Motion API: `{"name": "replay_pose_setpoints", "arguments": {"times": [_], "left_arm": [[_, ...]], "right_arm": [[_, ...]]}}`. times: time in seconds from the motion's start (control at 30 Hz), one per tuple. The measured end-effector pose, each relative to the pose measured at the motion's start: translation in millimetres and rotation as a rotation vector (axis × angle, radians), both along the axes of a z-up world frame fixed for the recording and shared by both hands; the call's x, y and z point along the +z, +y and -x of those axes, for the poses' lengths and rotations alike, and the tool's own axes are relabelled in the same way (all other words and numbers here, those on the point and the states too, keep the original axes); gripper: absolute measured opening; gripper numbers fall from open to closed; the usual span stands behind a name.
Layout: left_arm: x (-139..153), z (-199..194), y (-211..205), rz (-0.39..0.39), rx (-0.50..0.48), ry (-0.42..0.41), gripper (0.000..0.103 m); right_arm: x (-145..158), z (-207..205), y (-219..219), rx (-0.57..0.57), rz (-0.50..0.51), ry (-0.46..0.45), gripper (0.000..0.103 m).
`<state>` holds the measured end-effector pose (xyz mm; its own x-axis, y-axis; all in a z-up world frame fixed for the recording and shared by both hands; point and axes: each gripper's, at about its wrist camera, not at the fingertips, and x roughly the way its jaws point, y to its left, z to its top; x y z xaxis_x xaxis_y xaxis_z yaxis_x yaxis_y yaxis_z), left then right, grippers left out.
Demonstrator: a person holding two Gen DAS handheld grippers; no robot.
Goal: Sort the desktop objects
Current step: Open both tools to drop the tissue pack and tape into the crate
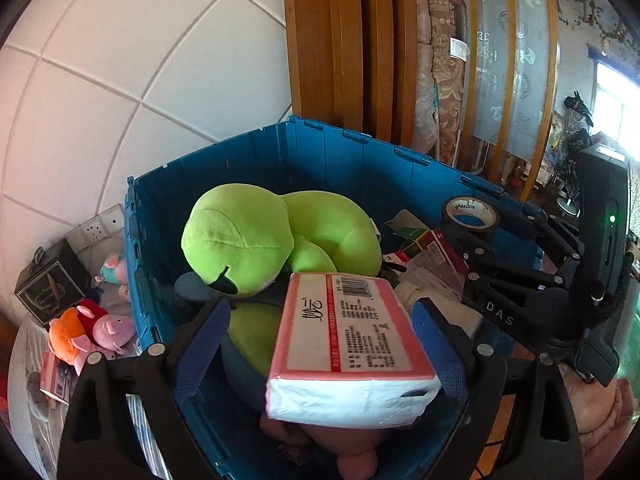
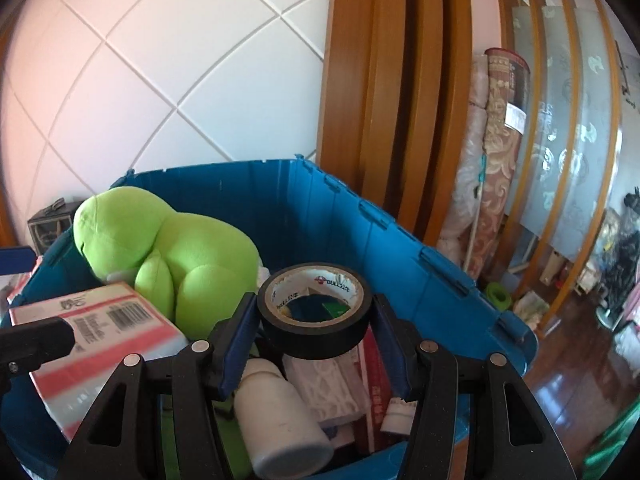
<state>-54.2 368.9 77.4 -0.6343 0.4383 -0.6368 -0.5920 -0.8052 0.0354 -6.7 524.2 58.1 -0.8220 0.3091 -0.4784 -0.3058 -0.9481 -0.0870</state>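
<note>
Blue crate [image 1: 256, 160], tissue pack [image 1: 348, 344], tape roll [image 2: 314, 310]

Blue plastic crate [image 1: 256, 152], open-topped, set against a white tiled wall. Lime-green plush toy [image 1: 256, 236] slumped inside at the far left. Pink-and-white tissue pack [image 1: 352, 344], barcode side up, tilted, held above the crate's near side. Black tape roll [image 2: 314, 312], white printed core, flat, hole upward, held above a white bottle [image 2: 280, 416] and red boxes [image 2: 374, 384].
</note>
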Motion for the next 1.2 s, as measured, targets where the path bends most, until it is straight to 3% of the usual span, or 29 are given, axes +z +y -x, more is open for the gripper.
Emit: {"name": "replay_pose_setpoints", "arguments": {"times": [0.27, 0.33, 0.4, 0.53, 0.8, 1.2], "left_arm": [[0, -1, -7, -0.021, 0.003, 0.000, 0.093], [1, -2, -10, -0.035, 0.006, 0.004, 0.093], [4, -3, -16, -0.058, 0.012, 0.013, 0.093], [9, -4, -30, -0.109, 0.036, 0.036, 0.093], [13, -2, -79, -0.242, 0.073, 0.070, 0.093], [-4, 16, -202, -0.288, 0.202, 0.061, 0.093]], "right_arm": [[-8, 1, 11, -0.031, -0.017, -0.026, 0.057], [-9, 2, 12, -0.041, -0.017, -0.030, 0.065], [-9, 1, 12, -0.041, -0.011, -0.025, 0.093], [-7, -2, 6, -0.026, -0.012, -0.005, 0.103], [-6, -6, -7, -0.011, 0.005, 0.006, 0.103], [39, -34, -82, 0.031, -0.001, 0.155, 0.103]]}}
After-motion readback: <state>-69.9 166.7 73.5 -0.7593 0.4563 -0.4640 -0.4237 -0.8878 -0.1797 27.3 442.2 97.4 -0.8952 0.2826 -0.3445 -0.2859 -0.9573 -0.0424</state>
